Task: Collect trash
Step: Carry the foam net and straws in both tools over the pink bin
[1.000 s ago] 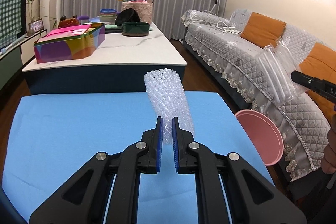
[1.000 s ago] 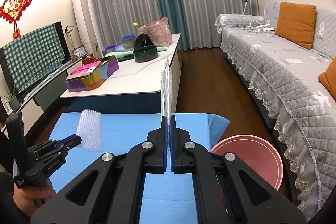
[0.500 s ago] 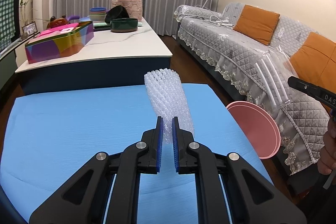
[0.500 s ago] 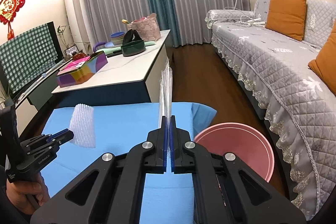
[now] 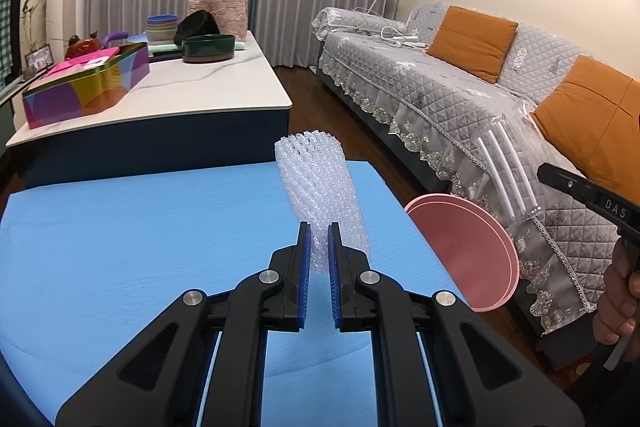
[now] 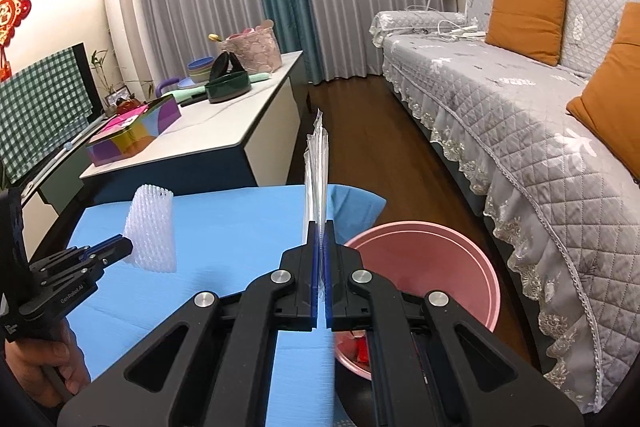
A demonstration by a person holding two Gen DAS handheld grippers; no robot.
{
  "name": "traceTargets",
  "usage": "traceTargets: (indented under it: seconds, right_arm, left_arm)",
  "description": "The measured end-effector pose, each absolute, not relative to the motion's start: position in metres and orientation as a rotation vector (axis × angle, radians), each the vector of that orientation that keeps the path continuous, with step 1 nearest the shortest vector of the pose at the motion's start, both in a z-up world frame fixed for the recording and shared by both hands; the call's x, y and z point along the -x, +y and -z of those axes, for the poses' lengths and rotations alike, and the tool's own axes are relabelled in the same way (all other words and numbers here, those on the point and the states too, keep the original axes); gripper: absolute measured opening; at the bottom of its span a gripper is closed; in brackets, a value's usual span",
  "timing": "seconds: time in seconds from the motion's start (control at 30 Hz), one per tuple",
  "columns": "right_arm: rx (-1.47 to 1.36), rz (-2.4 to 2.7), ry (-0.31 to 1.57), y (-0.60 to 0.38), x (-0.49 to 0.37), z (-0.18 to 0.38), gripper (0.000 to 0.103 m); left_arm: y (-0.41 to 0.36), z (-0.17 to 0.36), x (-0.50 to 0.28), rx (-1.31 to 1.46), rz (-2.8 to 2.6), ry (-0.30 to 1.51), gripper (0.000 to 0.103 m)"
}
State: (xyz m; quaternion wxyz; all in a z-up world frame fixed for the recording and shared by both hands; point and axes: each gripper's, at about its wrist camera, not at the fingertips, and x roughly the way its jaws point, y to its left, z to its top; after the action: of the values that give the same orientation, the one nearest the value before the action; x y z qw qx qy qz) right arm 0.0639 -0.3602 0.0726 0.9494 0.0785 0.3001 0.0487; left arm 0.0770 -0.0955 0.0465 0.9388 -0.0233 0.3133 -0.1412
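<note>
Your left gripper (image 5: 319, 247) is clenched on a white foam net sleeve (image 5: 320, 195), which stands up from the blue pads and leans a little to their right, above the blue table cover (image 5: 140, 227). Your right gripper (image 6: 319, 259) is pinched tight on a clear plastic straw packet (image 6: 316, 171), seen edge-on and rising straight ahead of its fingertips.

Over the last second both tools have drifted toward the pink bin (image 6: 432, 267). It has grown larger in both views: it now sits just right of and below your right gripper, with red scraps showing at the bottom, and to the lower right of your left gripper, past the table edge.

Both pieces are probably about to be dropped; the straw packet looks closer to the bin's mouth, the sleeve has further to travel
</note>
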Motion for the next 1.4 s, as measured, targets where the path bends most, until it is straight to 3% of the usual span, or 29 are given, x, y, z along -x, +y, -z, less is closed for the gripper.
traceTargets:
  seconds: [1.4]
  right_arm:
    - [-0.158,0.021,0.664,-0.418,-0.080,-0.038,0.002]
  left_arm:
    - [-0.184,-0.021,-0.106,0.020,0.423,0.657,0.009]
